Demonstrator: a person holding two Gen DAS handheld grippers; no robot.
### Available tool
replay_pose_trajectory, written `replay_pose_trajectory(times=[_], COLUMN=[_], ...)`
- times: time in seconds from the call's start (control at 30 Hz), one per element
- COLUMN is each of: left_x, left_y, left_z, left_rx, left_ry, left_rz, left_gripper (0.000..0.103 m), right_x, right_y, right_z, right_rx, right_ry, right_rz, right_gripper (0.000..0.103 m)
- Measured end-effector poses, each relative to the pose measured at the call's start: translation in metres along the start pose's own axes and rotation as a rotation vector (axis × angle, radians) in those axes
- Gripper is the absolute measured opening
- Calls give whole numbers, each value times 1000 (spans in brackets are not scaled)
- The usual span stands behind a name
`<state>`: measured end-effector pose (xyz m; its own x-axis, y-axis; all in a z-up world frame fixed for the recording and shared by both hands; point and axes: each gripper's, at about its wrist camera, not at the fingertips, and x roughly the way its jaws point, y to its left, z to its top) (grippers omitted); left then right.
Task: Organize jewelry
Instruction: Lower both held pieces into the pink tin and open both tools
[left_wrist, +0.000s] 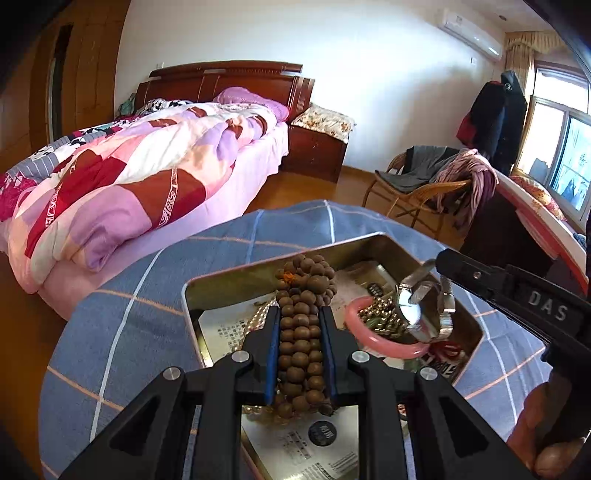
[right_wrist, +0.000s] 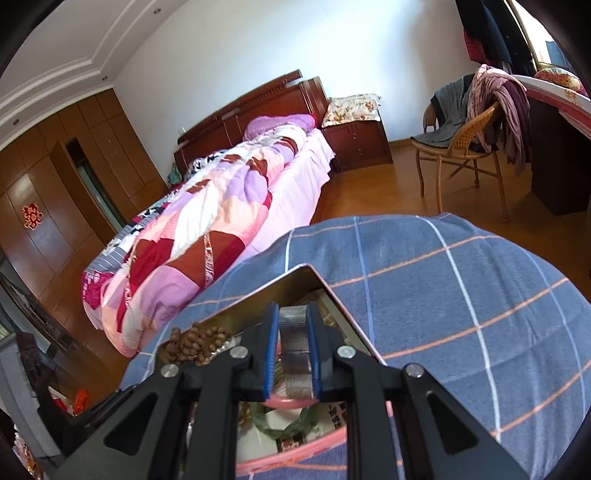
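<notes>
Far left in the left wrist view there's a bed (left_wrist: 147, 158) with a patchwork pink and purple quilt (left_wrist: 122, 188), and closer in a surface covered in a blue checked cloth (left_wrist: 122, 306) with a shiny metal tin (left_wrist: 229, 277) sitting on it. The left gripper (left_wrist: 299, 325) is clamped on a thick bundle of brown wooden bead strands (left_wrist: 301, 325), blue pads pressed against both sides, with the bundle hanging over the tin and its far end bunched up near the tin's back wall. Just right of that, inside the tin, there's a pink bangle (left_wrist: 388, 347) lying over some small gold-coloured beads (left_wrist: 376, 314) and printed paper, plus something red under it that I can't make out. Right above the bangle the right gripper (left_wrist: 428, 273) comes in from the right edge, pinching the metal band of a silver wristwatch (left_wrist: 417, 314) so the watch dangles over the tin, face tilted toward the camera. From the right wrist view, the mesh watch band (right_wrist: 293, 343) is squeezed tight between the blue pads (right_wrist: 271, 354), the brown beads show at the left, the pink bangle and a green bangle (right_wrist: 288, 424) lie lower down in the tin, and a wicker chair (right_wrist: 461, 147) draped with clothes sits off to the right.
</notes>
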<state>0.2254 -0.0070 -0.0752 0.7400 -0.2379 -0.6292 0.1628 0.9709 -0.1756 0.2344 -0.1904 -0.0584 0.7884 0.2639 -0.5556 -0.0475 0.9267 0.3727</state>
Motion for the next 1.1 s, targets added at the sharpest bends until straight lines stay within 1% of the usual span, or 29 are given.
replay_pose_trajectory(times=[0.17,0.43,0.57,0.73,0.83,1.03,1.1], left_x=[7,11,14,17,18,18,17], left_y=[-1,-4,-4,-10,-9,-8,-9], left_z=[-2,-3,-1,0,0,0,0], left_rx=[2,28,33,94,99,100,104], left_ry=[27,28,33,27,26,25,21], left_rz=[10,38,44,98,101,103,120], left_gripper=[20,20,20,20,20,20,20], right_x=[8,18,20,22,23,22,20], right_y=[-5,-7,-2,5,7,8,6], right_z=[-4,-7,-8,-11,-13,-16,-15], right_rx=[5,-5,-41,-94,-117,-134,-121], right_ry=[26,57,53,47,44,24,16], right_rz=[-9,-29,-55,-99,-117,-143,-138], right_gripper=[18,18,18,18,18,19,21])
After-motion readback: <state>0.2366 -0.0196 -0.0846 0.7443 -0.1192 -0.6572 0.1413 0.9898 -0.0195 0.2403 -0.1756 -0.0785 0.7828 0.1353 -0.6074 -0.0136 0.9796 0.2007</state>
